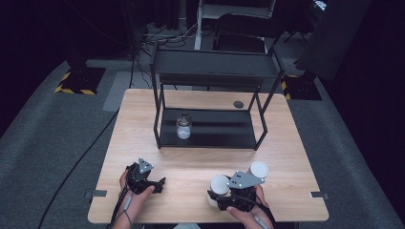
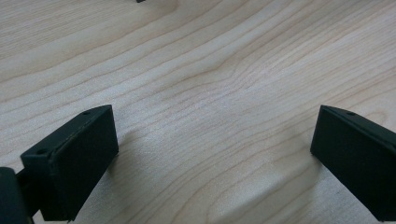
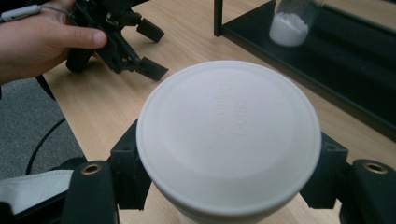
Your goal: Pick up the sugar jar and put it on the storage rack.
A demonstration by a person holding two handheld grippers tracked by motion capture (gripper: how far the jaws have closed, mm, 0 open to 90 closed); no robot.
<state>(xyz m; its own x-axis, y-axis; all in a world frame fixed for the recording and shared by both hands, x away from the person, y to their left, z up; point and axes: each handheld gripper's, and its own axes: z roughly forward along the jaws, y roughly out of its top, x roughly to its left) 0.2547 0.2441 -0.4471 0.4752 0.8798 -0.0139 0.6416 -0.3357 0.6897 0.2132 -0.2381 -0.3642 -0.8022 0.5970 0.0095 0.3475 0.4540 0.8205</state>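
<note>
One white-lidded jar, clamped between right gripper jaws

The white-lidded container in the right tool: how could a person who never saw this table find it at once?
Start at the wooden table and go to its near edge, right of centre. Two white-lidded containers stand there. Yours is the white-lidded container clamped by the right tool. The other container stands free behind it.
</note>
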